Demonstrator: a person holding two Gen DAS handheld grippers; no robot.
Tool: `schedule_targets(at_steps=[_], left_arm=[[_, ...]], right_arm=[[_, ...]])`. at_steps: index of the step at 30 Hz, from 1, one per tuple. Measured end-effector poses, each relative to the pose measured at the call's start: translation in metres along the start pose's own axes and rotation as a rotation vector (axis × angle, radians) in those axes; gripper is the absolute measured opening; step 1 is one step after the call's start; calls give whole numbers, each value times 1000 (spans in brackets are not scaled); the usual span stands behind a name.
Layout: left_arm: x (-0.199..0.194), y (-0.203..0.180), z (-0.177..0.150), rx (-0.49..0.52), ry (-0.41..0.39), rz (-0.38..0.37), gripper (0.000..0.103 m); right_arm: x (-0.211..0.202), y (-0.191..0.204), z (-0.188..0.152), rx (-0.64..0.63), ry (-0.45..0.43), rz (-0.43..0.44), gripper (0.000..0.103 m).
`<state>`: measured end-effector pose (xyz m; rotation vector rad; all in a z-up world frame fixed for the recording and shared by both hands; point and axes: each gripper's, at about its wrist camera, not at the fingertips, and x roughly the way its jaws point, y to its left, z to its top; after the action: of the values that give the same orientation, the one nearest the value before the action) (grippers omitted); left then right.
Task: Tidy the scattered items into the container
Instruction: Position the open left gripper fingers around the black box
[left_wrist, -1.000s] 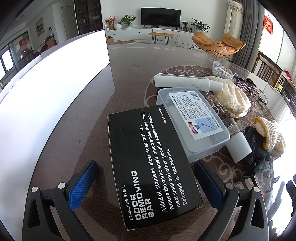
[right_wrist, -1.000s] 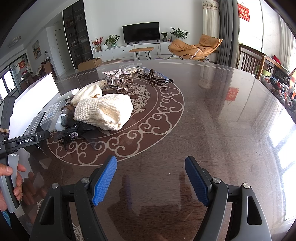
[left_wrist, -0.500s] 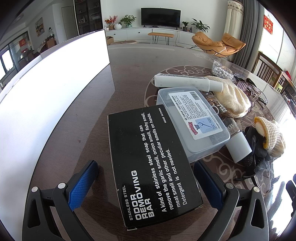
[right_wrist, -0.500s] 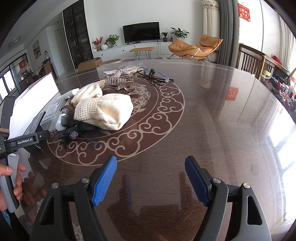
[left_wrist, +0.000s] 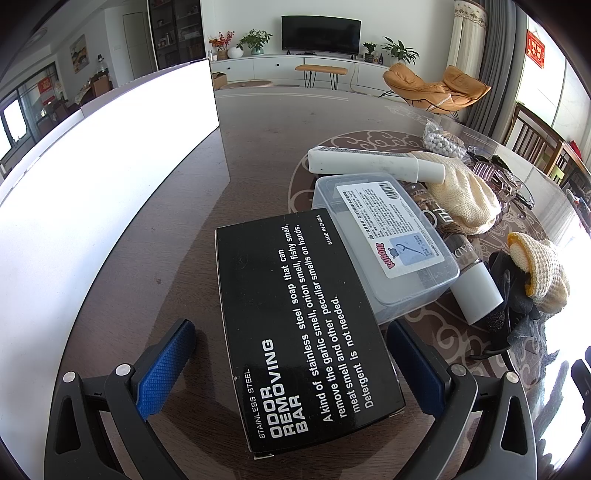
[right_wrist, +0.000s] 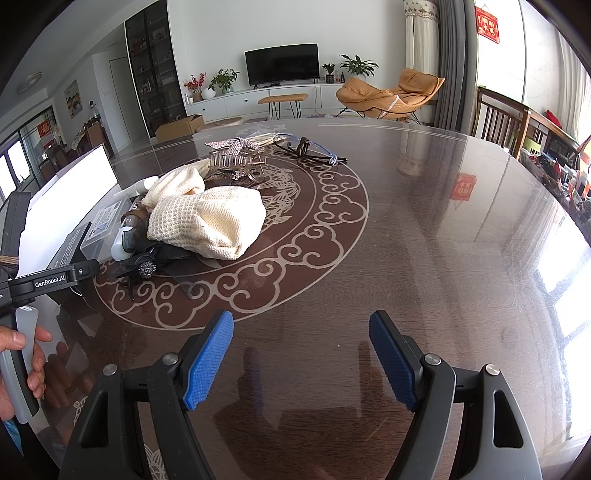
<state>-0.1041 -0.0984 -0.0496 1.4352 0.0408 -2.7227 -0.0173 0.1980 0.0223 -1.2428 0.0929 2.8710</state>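
Note:
A black "Odor Removing Bar" box (left_wrist: 303, 328) lies flat on the dark table between the open fingers of my left gripper (left_wrist: 291, 365), which do not touch it. Beside it lie a clear plastic box (left_wrist: 384, 243), a white tube (left_wrist: 373, 164), cream knit pouches (left_wrist: 461, 195) and a white bottle (left_wrist: 476, 291). The white container (left_wrist: 103, 192) stands at the left, its inside hidden. My right gripper (right_wrist: 301, 356) is open and empty over bare table, with the pile's cream pouch (right_wrist: 210, 221) far ahead on the left.
Hair clips (right_wrist: 236, 158) and glasses (right_wrist: 310, 149) lie at the back of the pile, with a black hair ornament (right_wrist: 146, 267) at its front. A bag of beads (left_wrist: 439, 142) lies behind the tube. The left gripper's handle (right_wrist: 22, 284) shows at the right view's left edge.

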Motion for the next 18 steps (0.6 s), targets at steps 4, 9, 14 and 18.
schedule_targets(at_steps=[4,9,14,18], left_arm=[[0,0,0,-1,0,2,103],[-1,-1,1,-7,1,7,103],[0,2,4,24,14,-16,103],[0,9,5,45,23,-32,103]], right_arm=[[0,-1,0,0,0,0,77],[0,0,0,1,1,1,77],[-2,3,-1,2,1,4,77],[-3,5,-2,3,5,3,77]])
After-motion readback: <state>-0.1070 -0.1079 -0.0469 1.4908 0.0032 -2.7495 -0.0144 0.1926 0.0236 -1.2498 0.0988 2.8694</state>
